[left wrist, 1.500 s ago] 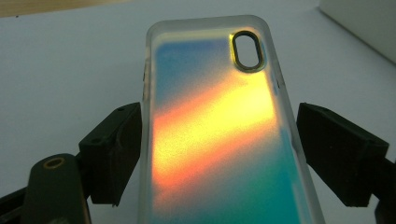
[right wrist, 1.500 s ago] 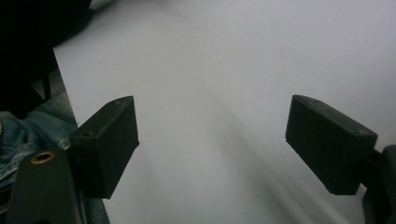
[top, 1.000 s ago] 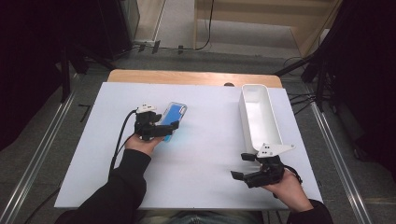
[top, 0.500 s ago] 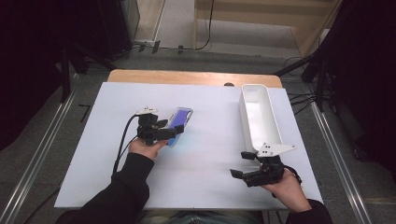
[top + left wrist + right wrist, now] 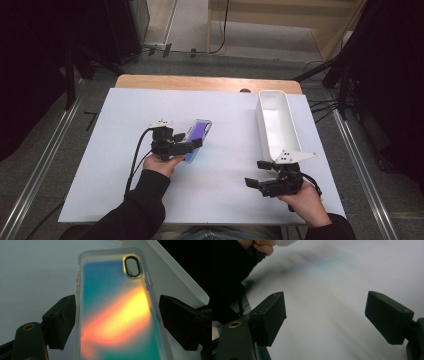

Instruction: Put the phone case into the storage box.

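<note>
— Iridescent plastic is seen between the left tongs [image 5: 117, 322]: what is it?
— A phone case [image 5: 196, 138], lying on the white table [image 5: 100, 190] at about nine o'clock from the white tray [image 5: 276, 125]. The jaws are spread beside its edges; no pinch can be made out.
— And the right tongs [image 5: 265, 182]?
— Spread wide, nothing between them, at six o'clock from the tray.

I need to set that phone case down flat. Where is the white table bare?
Bare: the wide stretch between the phone case and the white tray, the strip left of the left gripper, and the near edge between the forearms. Crowded: around the right gripper at the tray's near end.
</note>
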The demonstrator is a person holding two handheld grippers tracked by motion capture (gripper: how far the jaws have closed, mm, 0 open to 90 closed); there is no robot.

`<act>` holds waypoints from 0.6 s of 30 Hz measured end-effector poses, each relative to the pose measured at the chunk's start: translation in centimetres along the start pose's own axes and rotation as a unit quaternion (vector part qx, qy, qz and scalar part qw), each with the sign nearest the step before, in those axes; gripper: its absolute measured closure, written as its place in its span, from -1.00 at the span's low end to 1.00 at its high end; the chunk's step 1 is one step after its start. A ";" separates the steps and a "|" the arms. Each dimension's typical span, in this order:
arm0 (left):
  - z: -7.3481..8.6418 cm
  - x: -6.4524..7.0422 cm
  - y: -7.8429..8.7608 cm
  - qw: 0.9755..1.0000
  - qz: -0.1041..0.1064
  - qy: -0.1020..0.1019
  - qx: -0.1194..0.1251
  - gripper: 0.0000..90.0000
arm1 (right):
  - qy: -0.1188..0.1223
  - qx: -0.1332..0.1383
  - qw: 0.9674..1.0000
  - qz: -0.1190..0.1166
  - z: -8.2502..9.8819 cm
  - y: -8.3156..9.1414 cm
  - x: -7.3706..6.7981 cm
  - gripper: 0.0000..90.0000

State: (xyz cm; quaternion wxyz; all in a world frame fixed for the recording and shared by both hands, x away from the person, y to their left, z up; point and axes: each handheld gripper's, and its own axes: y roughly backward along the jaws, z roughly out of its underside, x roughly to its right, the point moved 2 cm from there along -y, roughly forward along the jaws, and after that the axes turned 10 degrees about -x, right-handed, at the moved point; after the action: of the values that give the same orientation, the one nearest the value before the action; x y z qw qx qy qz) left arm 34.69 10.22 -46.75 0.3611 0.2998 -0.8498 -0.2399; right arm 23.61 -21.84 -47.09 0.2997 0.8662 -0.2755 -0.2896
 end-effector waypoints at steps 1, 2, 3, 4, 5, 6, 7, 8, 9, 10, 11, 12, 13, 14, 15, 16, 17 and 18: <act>0.1 0.1 0.0 1.000 0.000 0.001 0.003 -0.63 | -0.005 -0.001 1.000 -0.003 -0.1 0.0 0.0 -0.65; 0.1 0.1 0.1 1.000 0.000 0.003 0.003 -0.63 | -0.012 -0.006 1.000 -0.001 -0.4 0.0 -0.2 -0.65; 0.2 0.2 0.1 1.000 -0.002 0.004 0.005 -0.63 | -0.012 -0.006 1.000 -0.001 -0.4 0.0 -0.2 -0.65; 0.3 0.2 0.1 1.000 -0.002 0.007 0.008 -0.63 | -0.012 -0.008 1.000 -0.001 -0.6 -0.1 -0.2 -0.65; 0.3 0.3 0.1 1.000 -0.004 0.007 0.012 -0.63 | -0.017 -0.011 1.000 -0.001 -0.8 -0.1 -0.4 -0.65; 0.5 0.4 0.2 1.000 -0.012 0.005 0.021 -0.63 | -0.018 -0.012 1.000 0.005 -1.1 -0.2 -0.5 -0.65; 0.5 0.4 0.2 1.000 -0.012 0.005 0.021 -0.63 | -0.018 -0.012 1.000 0.005 -1.1 -0.2 -0.5 -0.65; 0.5 0.5 0.2 1.000 -0.013 0.006 0.028 -0.63 | -0.017 -0.011 1.000 0.008 -1.2 -0.3 -0.7 -0.65; 0.6 0.6 0.3 0.999 -0.019 0.004 0.030 -0.63 | -0.018 -0.014 1.000 0.008 -1.4 -0.4 -0.8 -0.65; 0.6 0.7 0.3 0.999 -0.020 0.002 0.035 -0.63 | -0.014 -0.018 1.000 0.015 -1.7 -0.5 -1.1 -0.65; 0.6 0.7 0.3 0.999 -0.020 0.002 0.035 -0.63 | -0.011 -0.016 1.000 0.021 -1.9 -0.6 -1.3 -0.65; 0.6 0.8 0.3 0.999 -0.021 0.003 0.039 -0.63 | -0.012 -0.017 0.999 0.025 -2.1 -0.7 -1.4 -0.65; 0.6 0.8 0.3 0.999 -0.021 0.003 0.039 -0.63 | -0.012 -0.017 0.999 0.025 -2.1 -0.7 -1.4 -0.65; 0.7 0.8 0.2 0.999 -0.019 0.007 0.041 -0.63 | -0.021 -0.017 0.999 0.027 -2.4 -0.8 -1.4 -0.65; 0.8 0.8 0.2 0.999 -0.018 0.009 0.043 -0.63 | -0.026 -0.018 0.999 0.029 -2.5 -0.9 -1.4 -0.65; 0.8 0.8 0.1 0.999 -0.016 0.012 0.041 -0.63 | -0.029 -0.020 0.999 0.032 -2.7 -1.0 -1.4 -0.65; 0.8 0.8 0.1 0.999 -0.016 0.012 0.041 -0.63 | -0.029 -0.020 0.999 0.032 -2.7 -1.0 -1.4 -0.65; 0.8 0.8 0.1 0.999 -0.015 0.012 0.043 -0.63 | -0.030 -0.020 0.999 0.039 -2.9 -1.1 -1.5 -0.65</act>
State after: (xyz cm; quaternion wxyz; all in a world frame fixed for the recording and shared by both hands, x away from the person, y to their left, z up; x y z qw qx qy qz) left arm 33.61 9.89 -46.86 0.3544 0.3306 -0.8503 -0.2052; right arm 24.87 -19.10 -45.49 0.3196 0.8397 -0.3120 -0.3088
